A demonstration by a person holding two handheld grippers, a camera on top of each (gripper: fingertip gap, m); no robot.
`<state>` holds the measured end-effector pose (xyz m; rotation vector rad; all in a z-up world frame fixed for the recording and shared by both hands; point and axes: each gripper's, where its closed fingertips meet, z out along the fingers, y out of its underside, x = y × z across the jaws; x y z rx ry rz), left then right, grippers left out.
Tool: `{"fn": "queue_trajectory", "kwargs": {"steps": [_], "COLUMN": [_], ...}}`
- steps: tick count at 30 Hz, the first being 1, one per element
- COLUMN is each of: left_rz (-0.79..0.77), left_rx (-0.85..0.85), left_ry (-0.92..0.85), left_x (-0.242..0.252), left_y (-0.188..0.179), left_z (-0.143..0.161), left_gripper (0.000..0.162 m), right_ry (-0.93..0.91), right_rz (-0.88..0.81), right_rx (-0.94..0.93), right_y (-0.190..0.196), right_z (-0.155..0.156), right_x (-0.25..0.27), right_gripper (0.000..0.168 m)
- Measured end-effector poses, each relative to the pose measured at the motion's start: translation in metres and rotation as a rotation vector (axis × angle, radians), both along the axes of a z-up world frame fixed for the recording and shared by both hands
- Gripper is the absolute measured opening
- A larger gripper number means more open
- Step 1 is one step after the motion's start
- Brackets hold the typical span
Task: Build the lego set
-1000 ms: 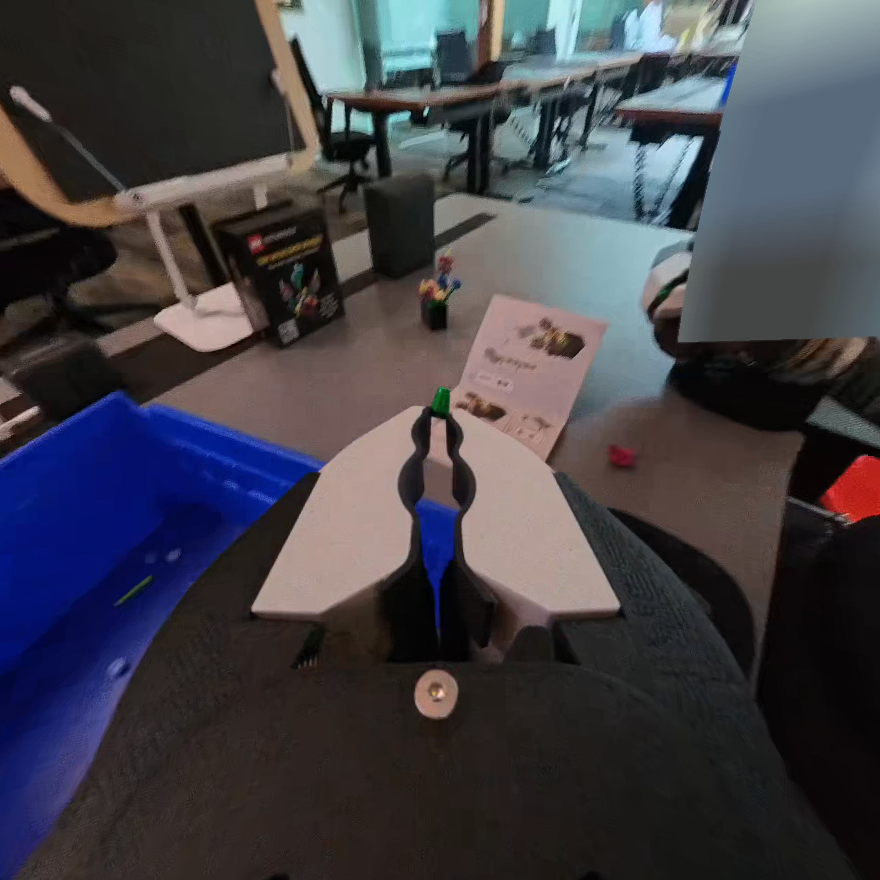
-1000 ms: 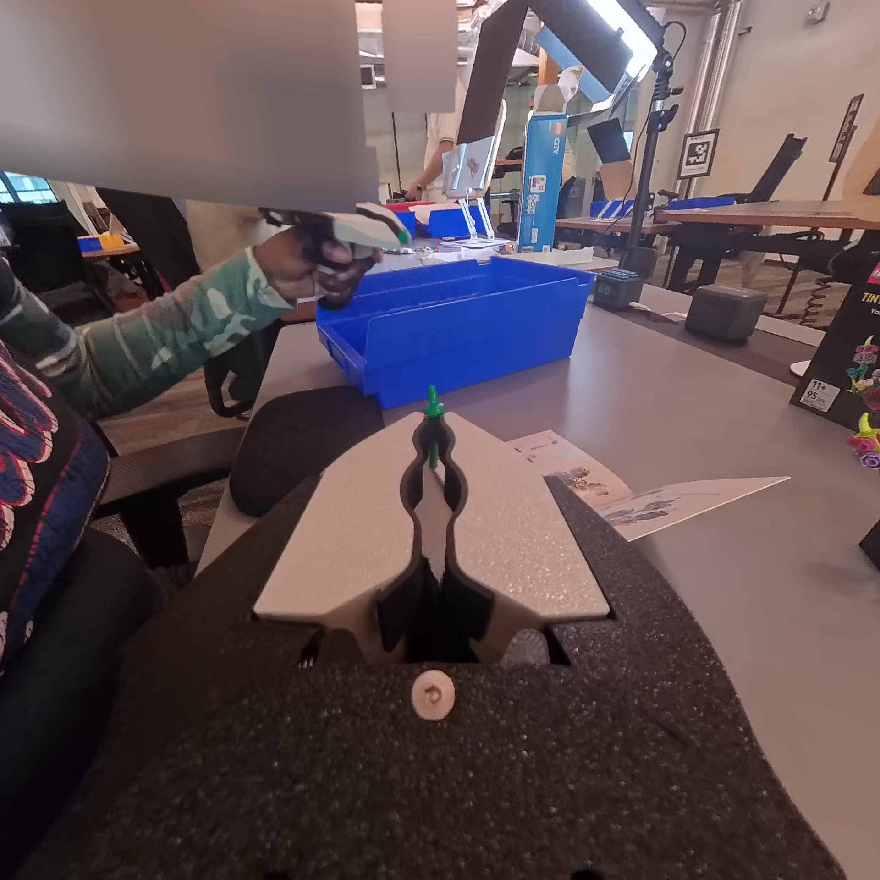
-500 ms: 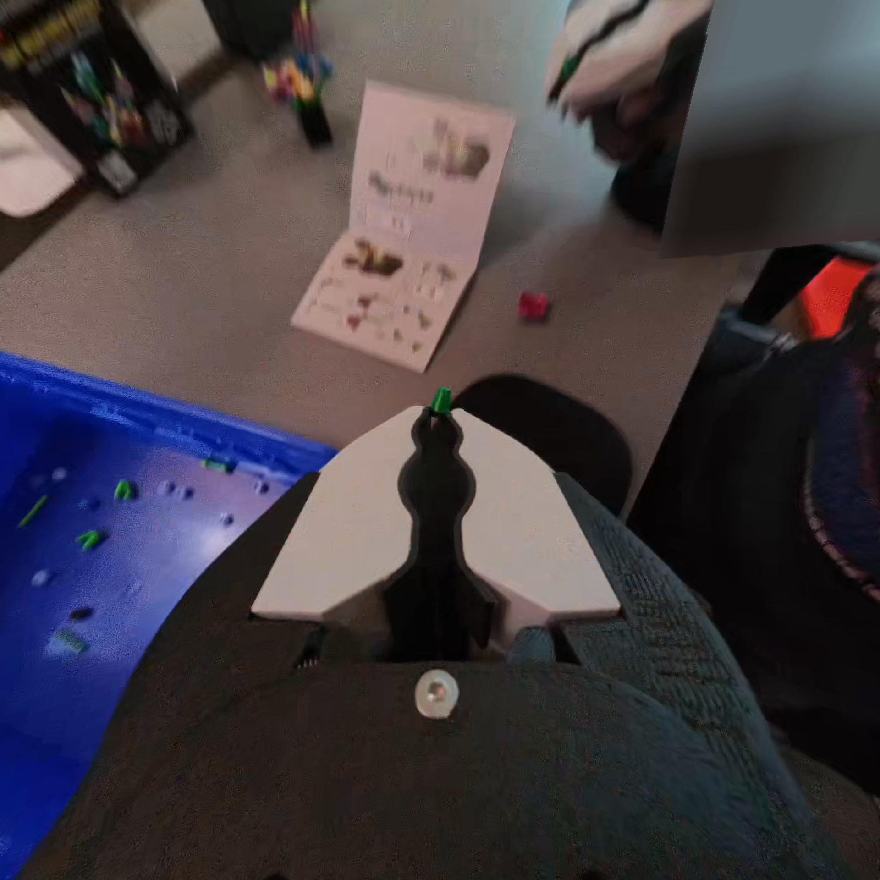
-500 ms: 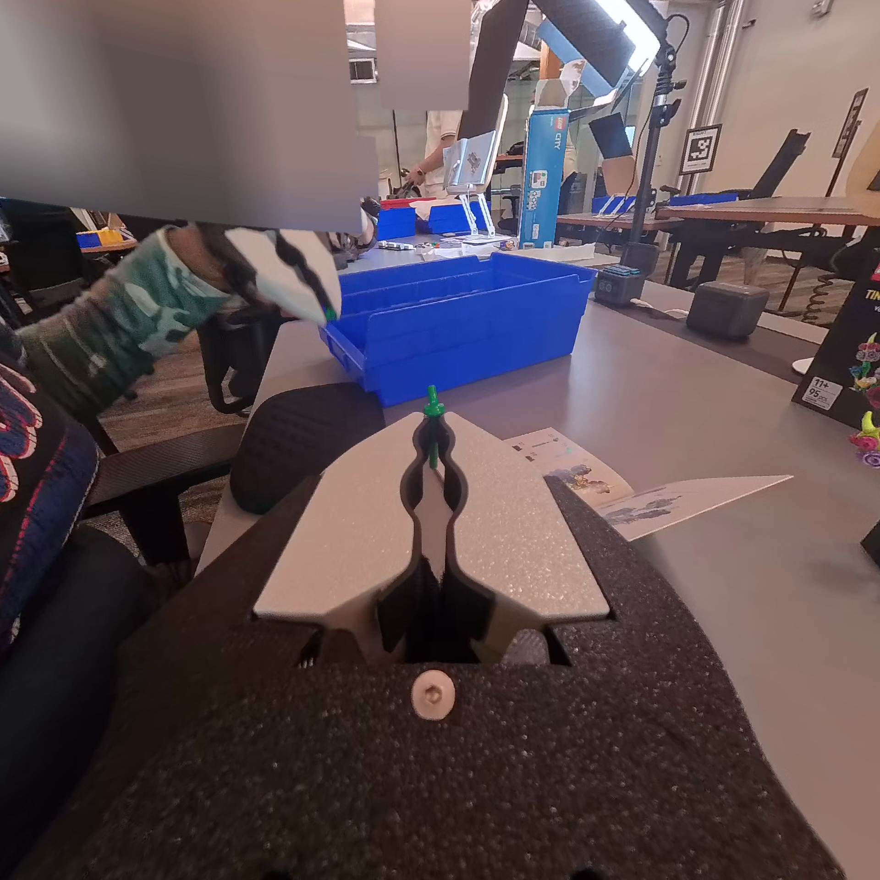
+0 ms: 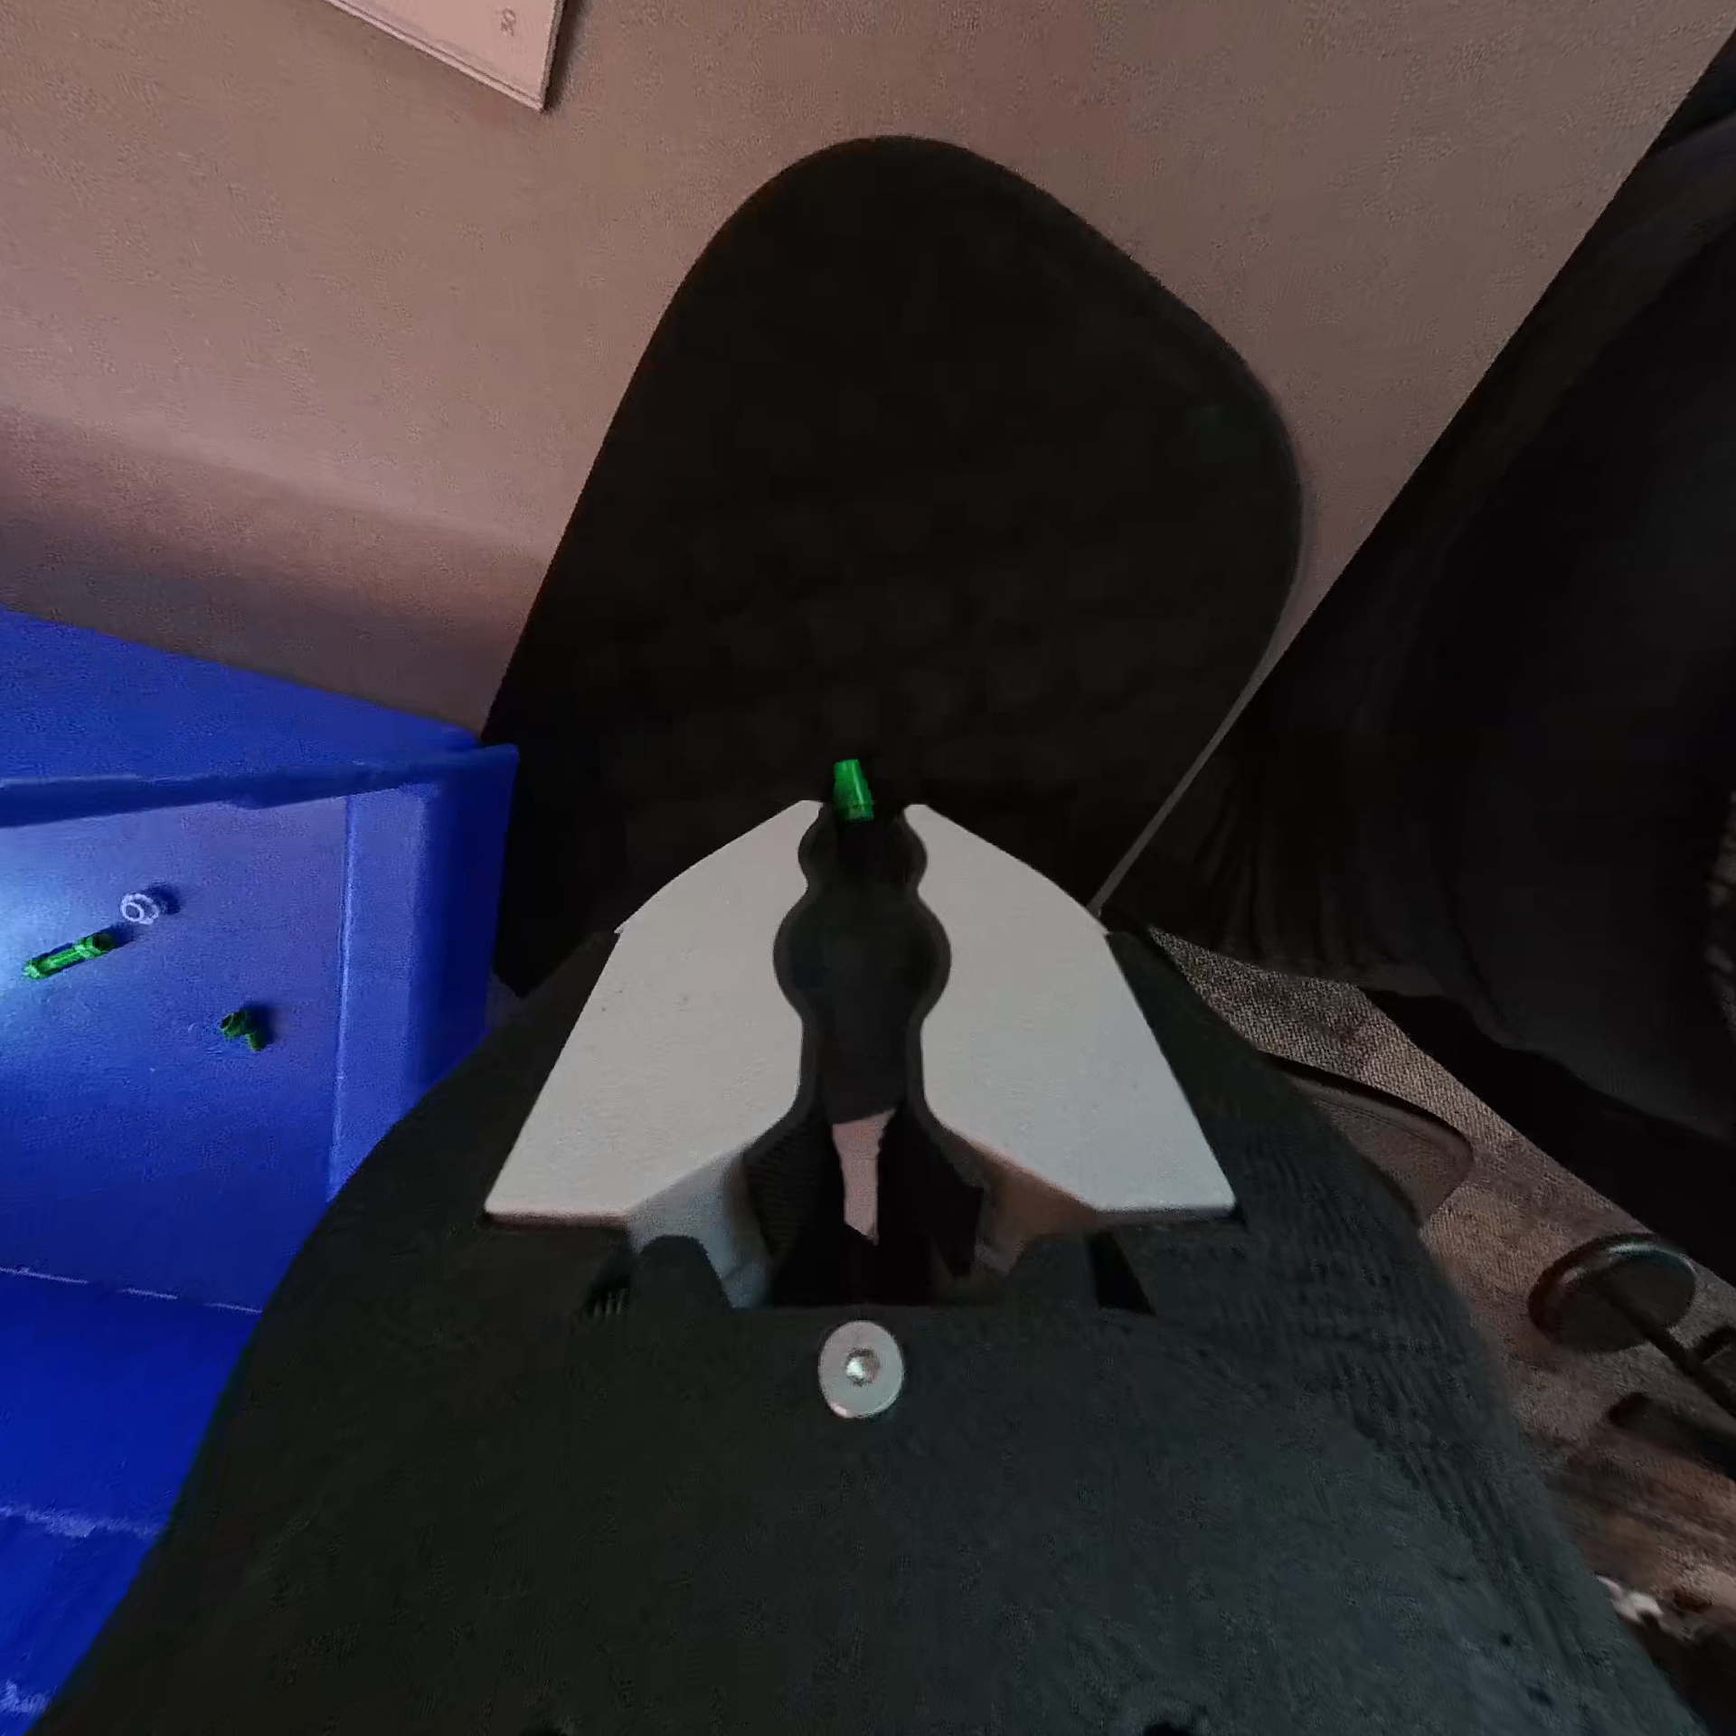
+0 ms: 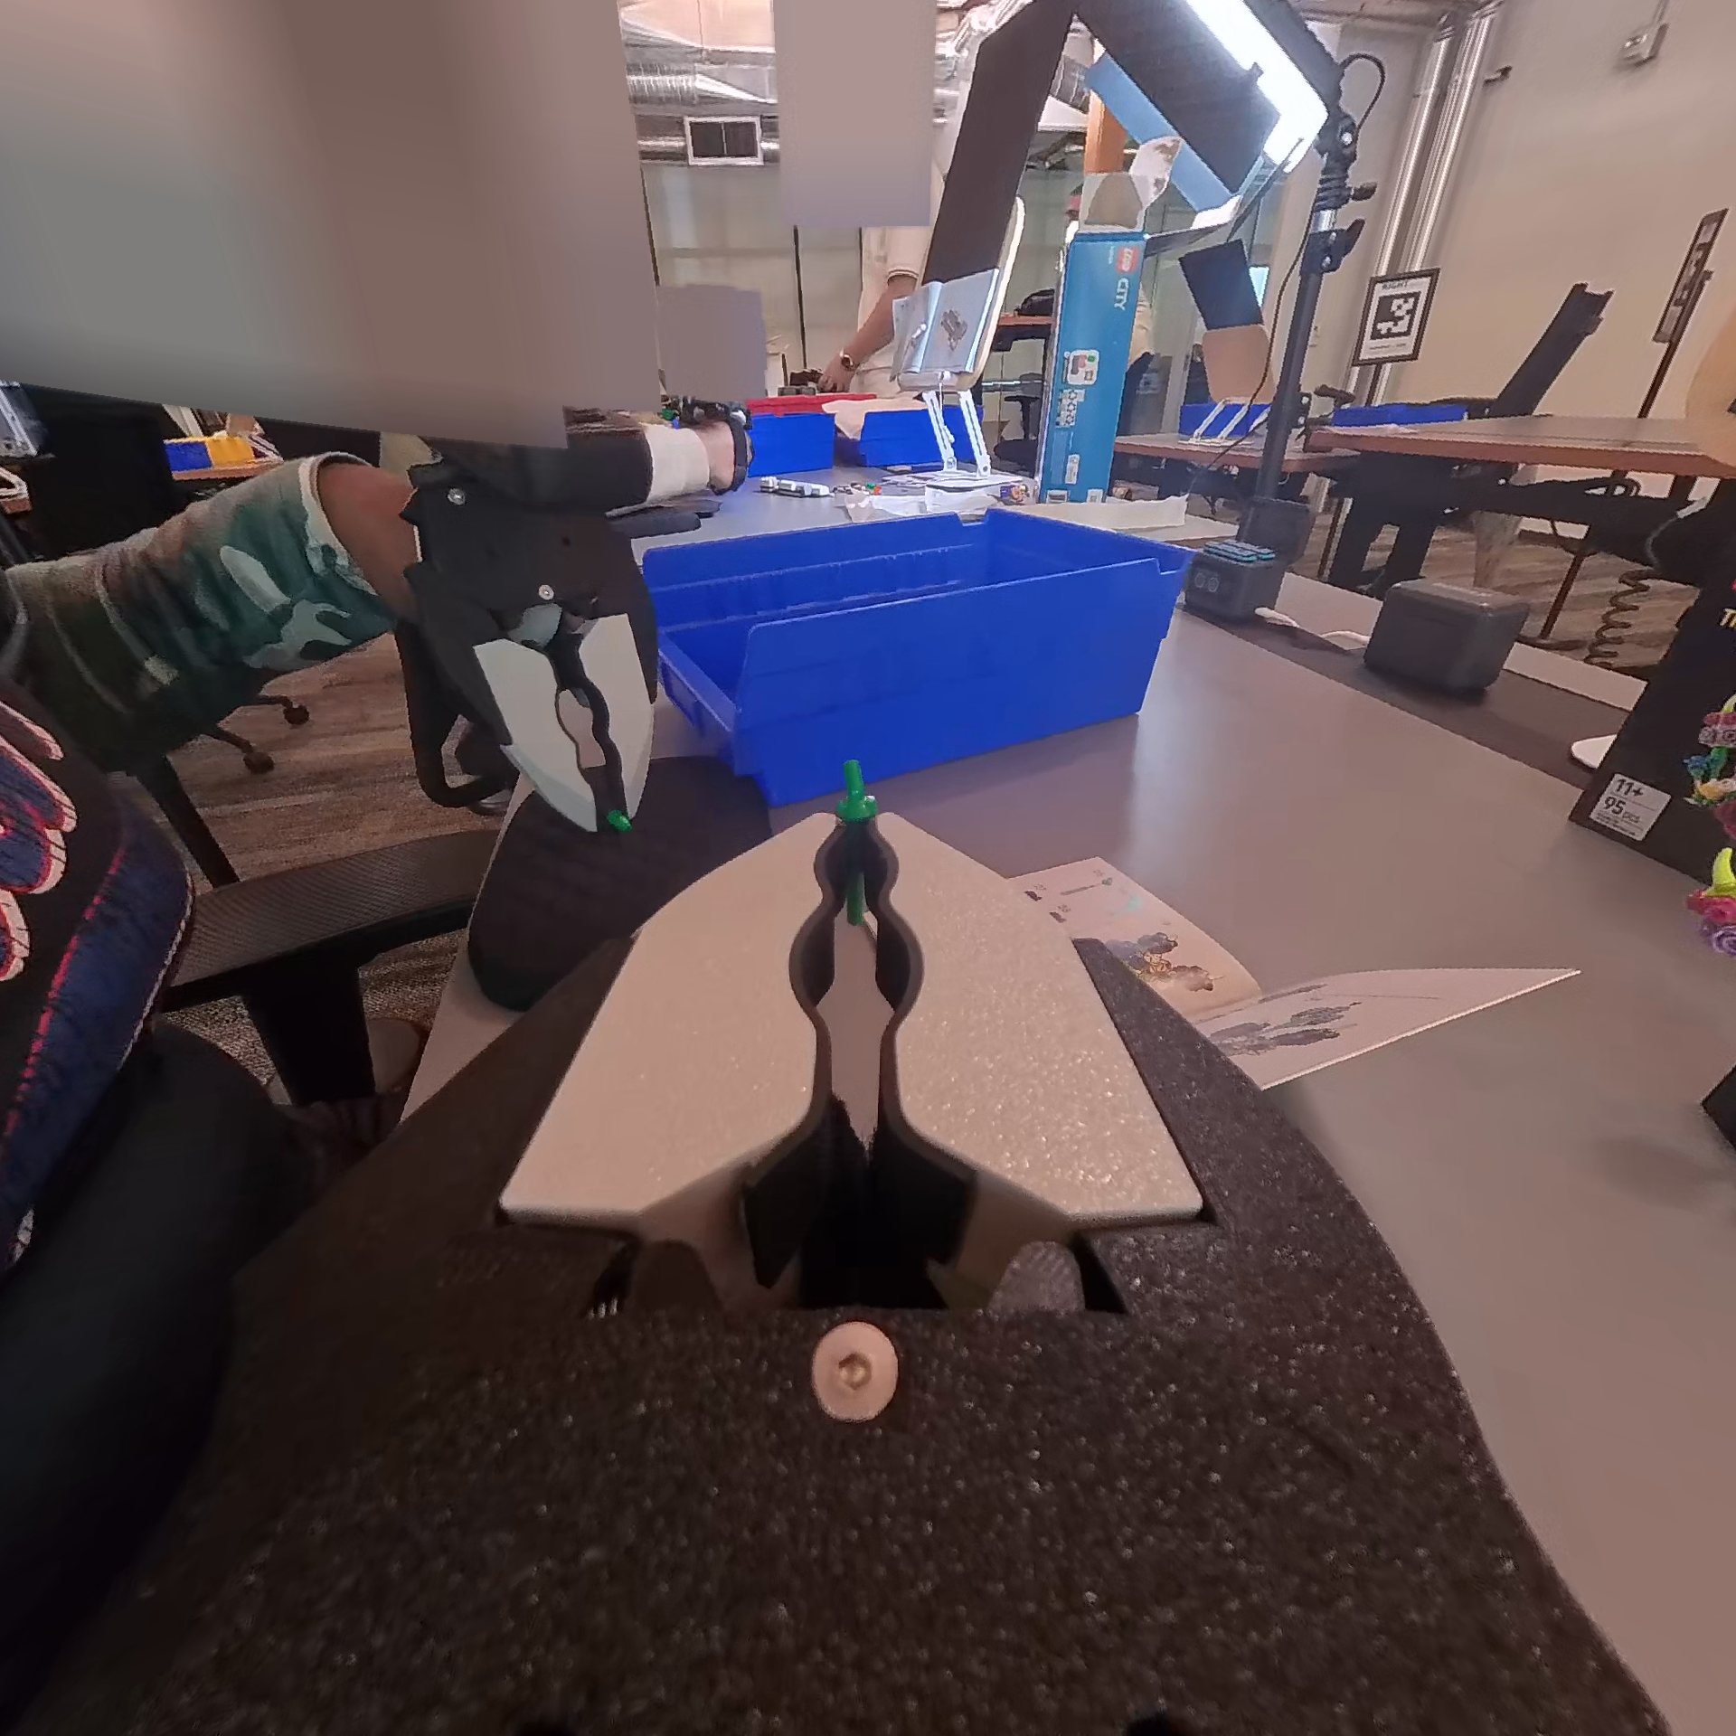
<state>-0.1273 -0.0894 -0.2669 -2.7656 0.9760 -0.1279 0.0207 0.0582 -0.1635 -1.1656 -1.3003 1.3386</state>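
- Your left gripper [image 5: 853, 806] had swung down from a level look across the table to point at the black pad [image 5: 921, 451] at the near table edge; half a second before, it was still tilting past the booklet [image 5: 451, 38].
- Its jaws were pressed together on a small green stud [image 5: 851, 791], which stuck out just past the tips, over the pad.
- From the right wrist view, that gripper [image 6: 611, 815] hung tips-down just above the pad's left part, left of the blue bin [image 6: 902, 676].
- Your right gripper [image 6: 853, 827] had barely moved. Its jaws pinched a thin green stem [image 6: 853, 845], upright, its top poking above the tips.
- The two green pieces were near each other but apart, the stud lower and to the left of the stem.
- That swing reads as you bringing the stud toward the stem to join them; the joining was not yet done.
- More green bits [image 5: 70, 963] lay loose in the bin.
- The half-built flowers [image 6: 1714, 902] stood far right, by the black box [image 6: 1653, 751].
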Motion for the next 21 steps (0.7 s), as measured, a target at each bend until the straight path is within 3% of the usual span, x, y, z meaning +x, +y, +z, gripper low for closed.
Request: {"fn": "queue_trajectory", "kwargs": {"steps": [6,21], "left_rz": [-0.004,-0.029], "left_rx": [-0.009,-0.052], "left_ry": [0.034,0.029], "left_x": [-0.0051,0.0009], "left_y": [-0.0014,0.0029], "left_z": [0.0045,0.0021], "left_gripper": [0.022,0.015], "right_ry": [0.003,-0.002], "right_rz": [0.008,0.009], "right_rx": [0.000,-0.002], "right_y": [-0.0017,-0.0014], "right_z": [0.0008,-0.0003], "right_x": [0.0001,-0.0002], "right_gripper": [0.003,0.003]}}
